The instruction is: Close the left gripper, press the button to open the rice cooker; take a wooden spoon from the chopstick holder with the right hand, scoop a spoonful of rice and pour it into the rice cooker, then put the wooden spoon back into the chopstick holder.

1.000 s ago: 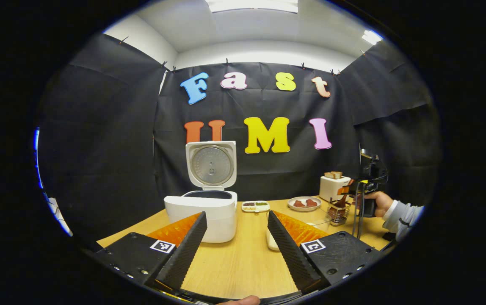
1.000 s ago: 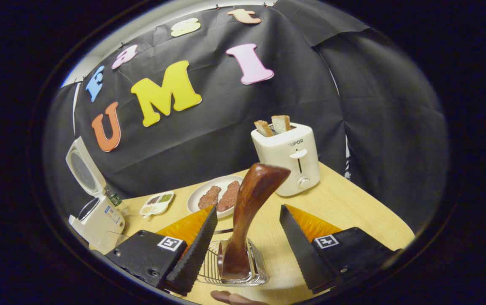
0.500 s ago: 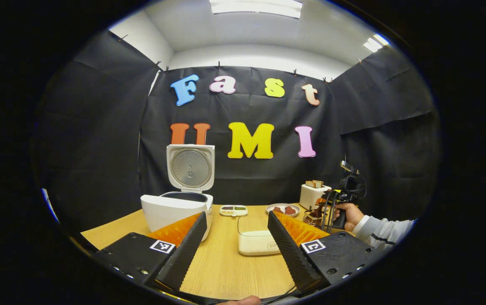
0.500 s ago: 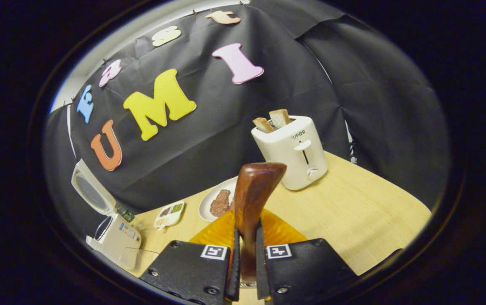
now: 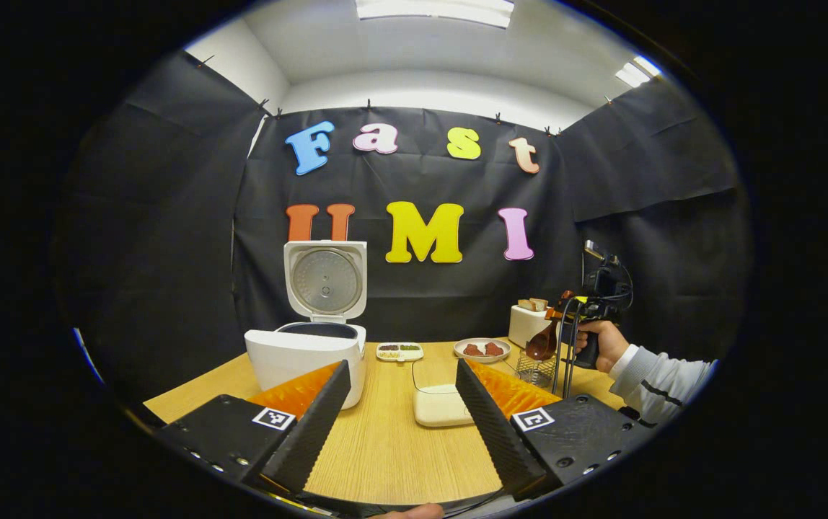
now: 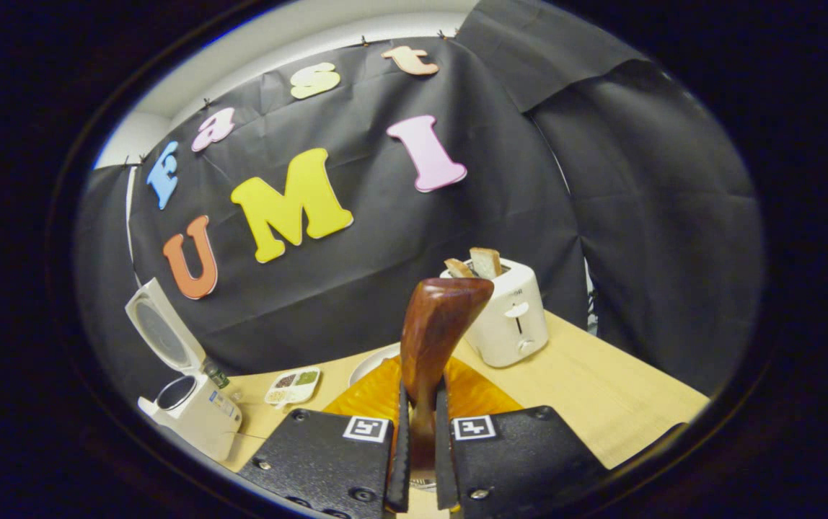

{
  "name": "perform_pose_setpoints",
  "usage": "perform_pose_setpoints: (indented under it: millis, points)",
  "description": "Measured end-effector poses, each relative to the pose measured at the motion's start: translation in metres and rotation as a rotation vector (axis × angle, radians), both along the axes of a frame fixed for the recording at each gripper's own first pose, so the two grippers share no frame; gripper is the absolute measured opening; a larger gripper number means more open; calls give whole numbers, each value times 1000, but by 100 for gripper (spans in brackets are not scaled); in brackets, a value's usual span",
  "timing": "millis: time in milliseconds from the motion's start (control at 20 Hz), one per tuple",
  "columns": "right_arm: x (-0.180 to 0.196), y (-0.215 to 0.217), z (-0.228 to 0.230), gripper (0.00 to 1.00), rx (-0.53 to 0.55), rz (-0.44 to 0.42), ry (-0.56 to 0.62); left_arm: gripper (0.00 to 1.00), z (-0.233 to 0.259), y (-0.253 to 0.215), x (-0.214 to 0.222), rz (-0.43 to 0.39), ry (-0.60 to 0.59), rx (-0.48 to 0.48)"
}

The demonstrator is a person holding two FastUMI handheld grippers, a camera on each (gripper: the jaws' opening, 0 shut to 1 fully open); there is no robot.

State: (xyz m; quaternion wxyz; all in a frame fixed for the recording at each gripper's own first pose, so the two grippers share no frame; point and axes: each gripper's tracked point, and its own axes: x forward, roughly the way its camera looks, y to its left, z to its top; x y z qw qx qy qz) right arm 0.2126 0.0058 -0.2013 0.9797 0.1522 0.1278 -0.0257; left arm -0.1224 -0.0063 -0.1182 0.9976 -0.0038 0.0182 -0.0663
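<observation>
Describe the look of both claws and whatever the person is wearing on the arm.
Each claw, the left claw and the right claw, has two black blocky bodies, each bearing a small square black-and-white marker, with ribbed tapering fingers. Seen from the left gripper view, the far claw carries a black handle, dark cables and a top-mounted unit. The sleeve is light grey with dark stripes.

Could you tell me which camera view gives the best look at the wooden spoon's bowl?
The left gripper view: the wooden spoon hangs bowl-down above the chopstick holder, seen whole from the side. The right gripper view shows its handle clamped by the right gripper.
</observation>
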Motion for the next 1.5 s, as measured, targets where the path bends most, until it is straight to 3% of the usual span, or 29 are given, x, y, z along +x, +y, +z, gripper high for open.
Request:
perform_pose_setpoints:
  millis: [250, 600, 1000, 1350, 1400, 1500]
  points:
    - [-20, 44, 33, 19, 6, 87, -25, 94, -3, 4, 7, 4, 14, -4]
    - [-42, 127, 39, 19, -19, 232, -44, 94, -31, -1, -4, 12, 98, 24]
    - [-45, 198, -26, 19, -228, 272, -30, 94, -13, 18, -15, 73, 60, 19]
    - [-39, 194, -72, 19, -396, 189, 31, 94, -18, 22, -9, 90, 74, 9]
    - [-42, 201, -76, 14, -392, 208, 35, 94, -19, 23, -9, 94, 78, 13]
    - [-52, 218, -85, 20, -336, 242, 82, 94, -21, 22, -9, 95, 84, 20]
